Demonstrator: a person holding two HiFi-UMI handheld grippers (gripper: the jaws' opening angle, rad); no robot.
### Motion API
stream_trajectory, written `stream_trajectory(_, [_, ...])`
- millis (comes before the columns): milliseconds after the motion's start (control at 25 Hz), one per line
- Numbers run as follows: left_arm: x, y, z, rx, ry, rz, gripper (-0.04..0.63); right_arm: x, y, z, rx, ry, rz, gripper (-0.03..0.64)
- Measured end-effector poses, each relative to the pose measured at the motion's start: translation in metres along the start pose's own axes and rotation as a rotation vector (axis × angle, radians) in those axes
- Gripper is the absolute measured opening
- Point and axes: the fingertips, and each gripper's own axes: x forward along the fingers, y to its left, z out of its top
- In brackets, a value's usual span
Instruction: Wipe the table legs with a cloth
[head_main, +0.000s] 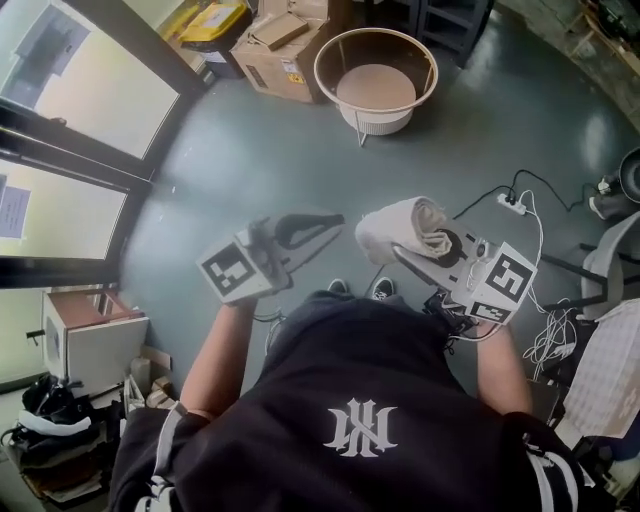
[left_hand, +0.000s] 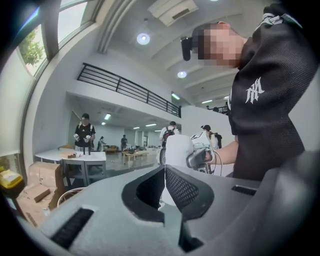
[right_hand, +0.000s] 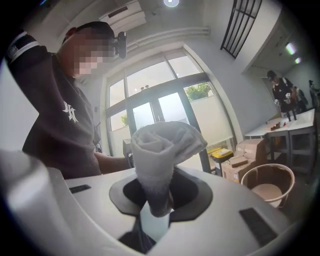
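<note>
Right claw (right_hand: 157, 202) tight around rolled white cloth (right_hand: 165, 145)

Bare floor (head_main: 250, 170) ahead, round basket (head_main: 375, 72) & boxes (head_main: 285, 50) beyond, cables (head_main: 535, 235) at rt

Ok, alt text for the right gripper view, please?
The right gripper is shut on a rolled white cloth that sticks up from it. Behind, a person in a dark shirt is at left before glass doors; a basket and boxes sit at right.
</note>
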Motion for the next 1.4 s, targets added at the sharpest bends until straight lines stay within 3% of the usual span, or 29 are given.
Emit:
stream_trajectory(280, [-0.043, 0.026, 0.004, 0.017, -0.042, -0.024, 0.006, 0.007, -0.009, -0.009, -0.017, 0.122, -0.232, 0.074])
stream_trajectory(440, [-0.073, 0.042, 0.0, 0.008, -0.057, -0.039, 0.006, 0.012, -0.008, 0.007, 0.025, 0.034, -0.293, 0.074])
stream_trajectory(600, [-0.078, 0.042, -0.023, -0.075, -0.085, -0.09, 0.006, 0.02, -0.012, -0.001, 0.092, -0.008, -0.349, 0.074])
stream_trajectory(840, [-0.069, 0.02, -0.041, -0.099, -0.047, -0.209, 0.006, 0.034, -0.014, 0.003, 0.085, -0.017, -0.361, 0.074])
stream_trajectory(1240, [-0.077, 0.025, -0.041, -0.098, -0.064, -0.206, 0.006, 0.048, -0.025, 0.003, 0.075, -0.047, -0.377, 0.074])
stream_trajectory(1400, [-0.091, 0.031, -0.051, -0.226, -0.129, -0.169, 0.006, 0.05, -0.027, 0.012, 0.046, -0.105, -0.396, 0.074])
